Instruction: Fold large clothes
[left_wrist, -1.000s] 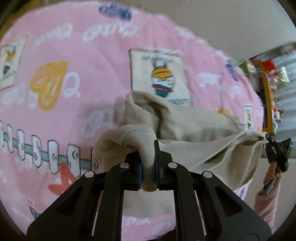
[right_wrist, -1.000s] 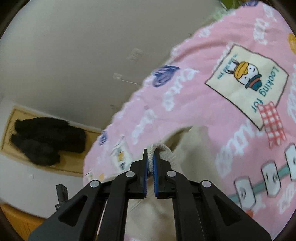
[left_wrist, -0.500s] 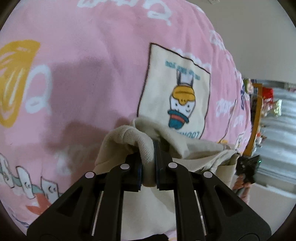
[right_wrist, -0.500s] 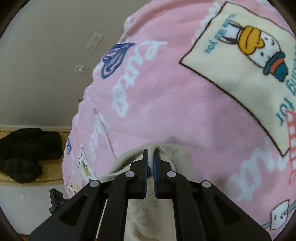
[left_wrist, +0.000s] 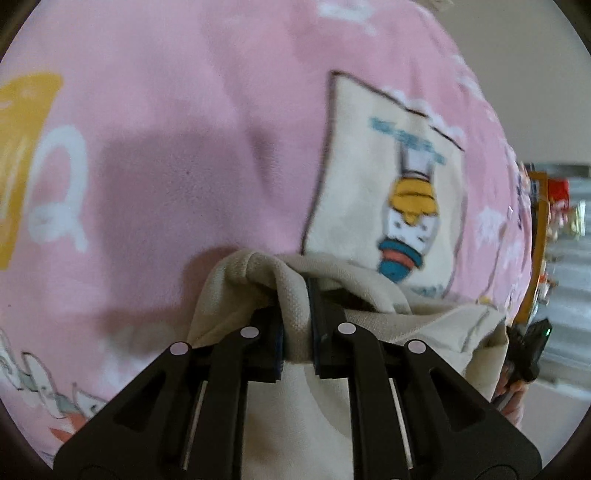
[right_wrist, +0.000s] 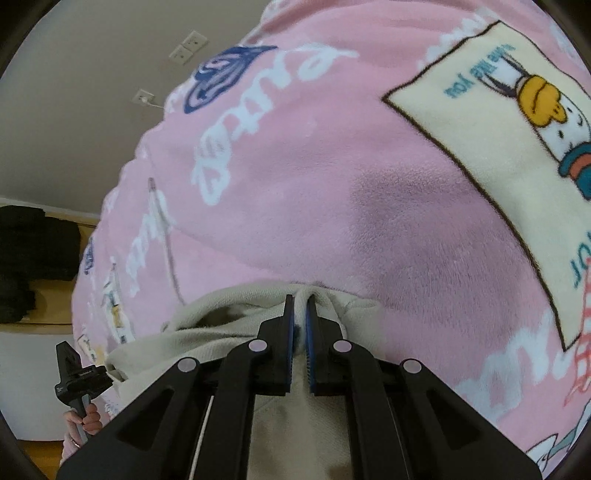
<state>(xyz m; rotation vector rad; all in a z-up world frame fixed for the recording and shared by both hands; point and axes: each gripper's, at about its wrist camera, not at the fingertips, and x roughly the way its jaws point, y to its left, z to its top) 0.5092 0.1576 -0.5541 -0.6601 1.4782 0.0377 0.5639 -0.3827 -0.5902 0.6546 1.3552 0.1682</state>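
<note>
A beige garment (left_wrist: 424, 332) hangs between both grippers, low over a pink cartoon-print blanket (left_wrist: 184, 147). My left gripper (left_wrist: 297, 295) is shut on a thick bunched fold of the beige cloth. In the right wrist view the same beige garment (right_wrist: 236, 314) sags to the left, and my right gripper (right_wrist: 300, 306) is shut on a thin edge of it, close to the pink blanket (right_wrist: 332, 184). Each view shows the other gripper at its edge, held in a hand. Most of the garment is hidden below the fingers.
The blanket bears a cream picture patch (left_wrist: 388, 184) just beyond the left gripper. A wall with sockets (right_wrist: 188, 46) rises behind the bed. Dark clothes (right_wrist: 33, 254) lie on a wooden ledge at the left. A wooden shelf with colourful items (left_wrist: 546, 221) stands at the right.
Both grippers have sunk toward the blanket with the beige garment still held, so the blanket now fills each view. The cloth between them has slackened and bunched.
</note>
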